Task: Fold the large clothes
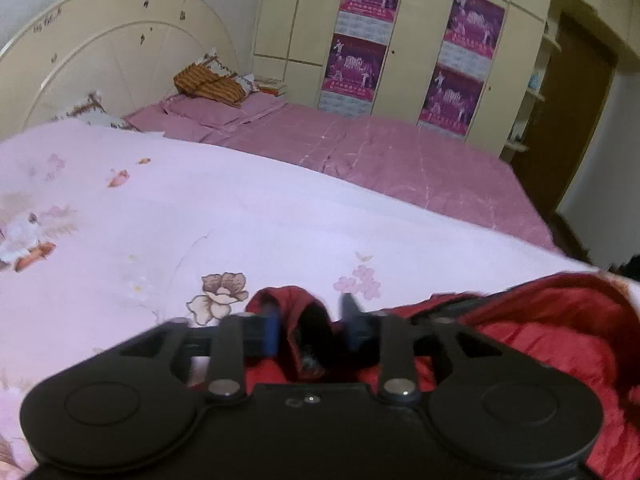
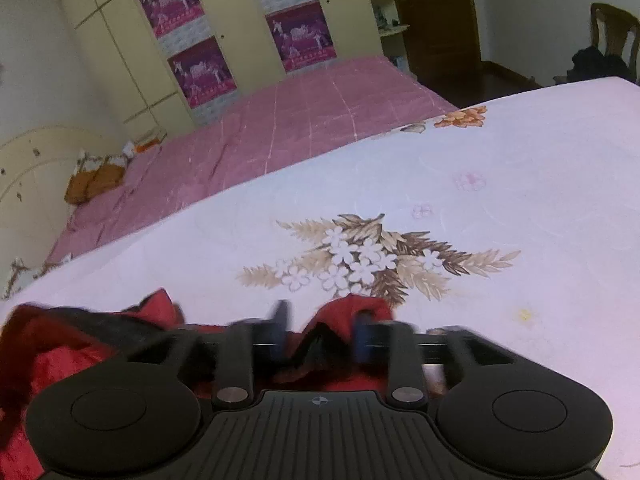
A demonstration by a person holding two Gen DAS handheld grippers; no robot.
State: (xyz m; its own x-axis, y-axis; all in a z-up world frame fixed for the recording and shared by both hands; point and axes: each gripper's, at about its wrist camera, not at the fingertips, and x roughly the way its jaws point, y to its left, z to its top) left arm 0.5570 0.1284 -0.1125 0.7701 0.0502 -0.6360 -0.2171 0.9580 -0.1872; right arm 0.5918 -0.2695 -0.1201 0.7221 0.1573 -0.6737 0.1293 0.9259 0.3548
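Note:
A red padded jacket with a dark lining lies at the near edge of a bed, under both grippers. In the left wrist view the jacket [image 1: 552, 332] spreads to the right, and a bunched red part sits between the fingers of my left gripper [image 1: 310, 320], which is shut on it. In the right wrist view the jacket [image 2: 60, 344] spreads to the left, and my right gripper [image 2: 324, 326] is shut on another bunched red part. Both held parts are lifted a little above the white floral bedsheet [image 1: 240, 208].
A pink quilted bedspread [image 1: 400, 160] covers the far half of the bed. Pillows and a folded striped cloth [image 1: 210, 84] lie by the cream headboard [image 1: 100, 60]. Wardrobes with magenta posters [image 1: 360, 40] stand behind. A wooden chair [image 2: 612, 40] stands at the far right.

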